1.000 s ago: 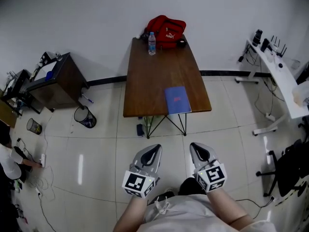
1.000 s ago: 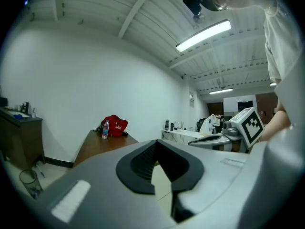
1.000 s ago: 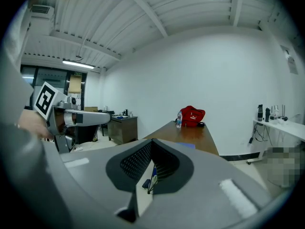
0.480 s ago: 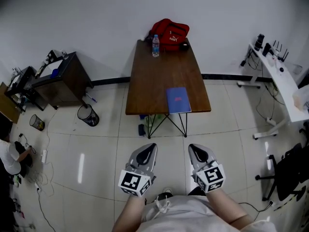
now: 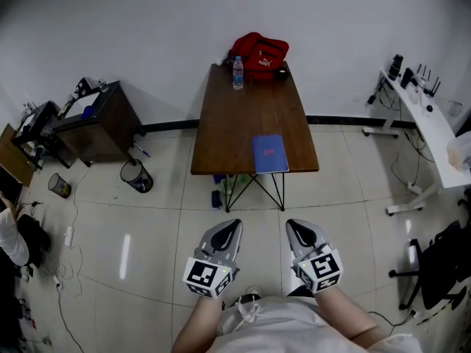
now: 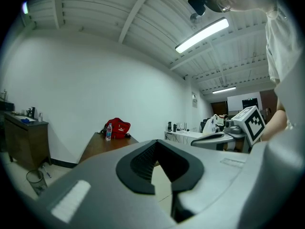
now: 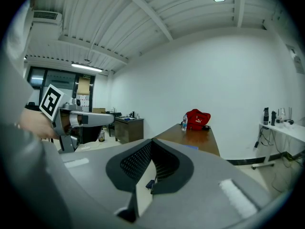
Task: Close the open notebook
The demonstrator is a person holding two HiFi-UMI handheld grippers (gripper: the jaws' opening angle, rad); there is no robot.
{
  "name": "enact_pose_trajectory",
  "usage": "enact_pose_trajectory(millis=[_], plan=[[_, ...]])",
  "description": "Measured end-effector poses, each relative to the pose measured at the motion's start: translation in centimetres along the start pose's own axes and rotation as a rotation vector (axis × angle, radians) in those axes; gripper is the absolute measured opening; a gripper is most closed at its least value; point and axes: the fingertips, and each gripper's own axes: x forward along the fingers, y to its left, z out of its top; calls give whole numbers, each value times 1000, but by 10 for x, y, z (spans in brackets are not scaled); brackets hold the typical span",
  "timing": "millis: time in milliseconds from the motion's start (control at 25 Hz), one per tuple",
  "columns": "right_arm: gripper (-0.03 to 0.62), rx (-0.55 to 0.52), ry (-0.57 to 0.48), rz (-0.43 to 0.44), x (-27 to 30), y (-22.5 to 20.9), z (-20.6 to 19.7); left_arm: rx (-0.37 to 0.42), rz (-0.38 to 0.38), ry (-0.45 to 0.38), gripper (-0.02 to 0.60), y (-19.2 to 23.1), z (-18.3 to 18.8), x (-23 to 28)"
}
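The blue notebook (image 5: pixel 269 154) lies flat with its cover up at the near right corner of the brown table (image 5: pixel 235 123). My left gripper (image 5: pixel 229 226) and right gripper (image 5: pixel 298 226) hover side by side over the floor, close to my body and well short of the table. Both are shut with nothing between the jaws. In the left gripper view the shut left gripper (image 6: pixel 159 168) points towards the table (image 6: pixel 102 144). In the right gripper view the right gripper (image 7: pixel 148 168) also points at the table (image 7: pixel 190 137), where a blue sliver of the notebook (image 7: pixel 190 147) shows.
A red bag (image 5: pixel 259 51) and a water bottle (image 5: pixel 238 73) stand at the table's far end. A dark cabinet (image 5: pixel 92 123) and a bin (image 5: pixel 137 176) are to the left. A white desk (image 5: pixel 427 123) and a chair (image 5: pixel 441 256) are to the right. A person (image 5: pixel 11 234) crouches at the left edge.
Both grippers stay shut and low before my body, drifting only slightly. The head view has shifted a little, and the person at the left edge has moved.
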Motion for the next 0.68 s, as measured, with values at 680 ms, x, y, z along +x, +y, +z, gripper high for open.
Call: enact_pose_trajectory(millis=[680], plan=[[2,-13,1,29,1,11,0,-12,10,-6,6,5,6,-12]])
